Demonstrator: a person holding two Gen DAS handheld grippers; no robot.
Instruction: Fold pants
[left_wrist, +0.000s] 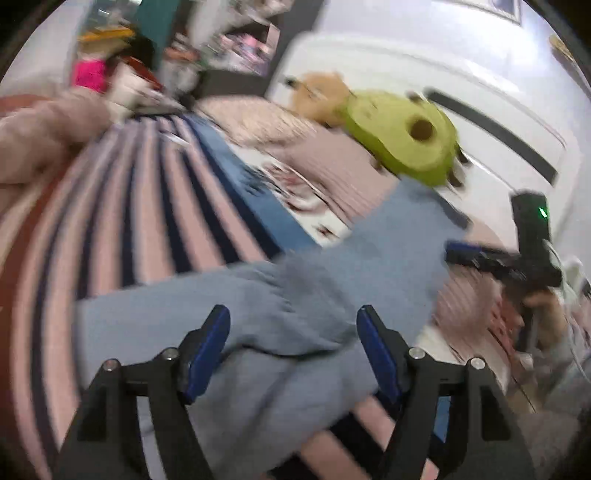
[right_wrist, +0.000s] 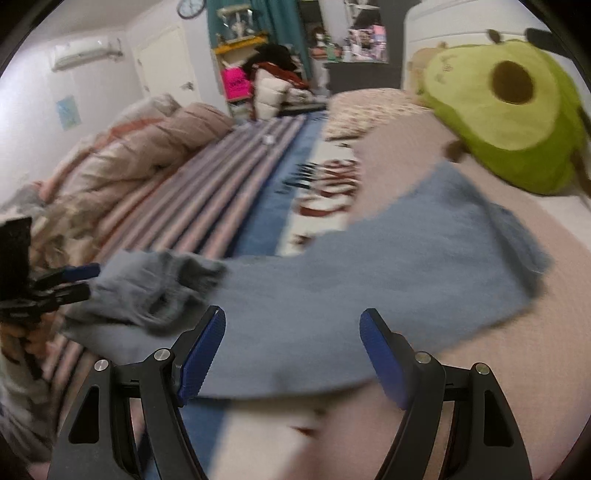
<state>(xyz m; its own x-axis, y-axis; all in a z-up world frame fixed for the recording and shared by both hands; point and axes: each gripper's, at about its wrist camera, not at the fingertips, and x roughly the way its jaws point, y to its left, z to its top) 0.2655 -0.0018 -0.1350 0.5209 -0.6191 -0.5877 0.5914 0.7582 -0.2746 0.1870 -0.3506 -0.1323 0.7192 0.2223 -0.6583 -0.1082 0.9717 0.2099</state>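
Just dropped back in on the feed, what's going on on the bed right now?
A person is folding a pair of blue-grey pants on the bed, with a handheld gripper in each hand. The pants lie spread across the striped blanket and the pink cover. Both the left gripper and the right gripper are open and sit over the fabric without pinching it, so nothing is held at this moment. A green avocado plush sits beyond the far end of the pants.

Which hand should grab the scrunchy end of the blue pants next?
Probably left. The left tool sits right beside the pants' bunched end, open. The right tool, also open, hovers over the middle.
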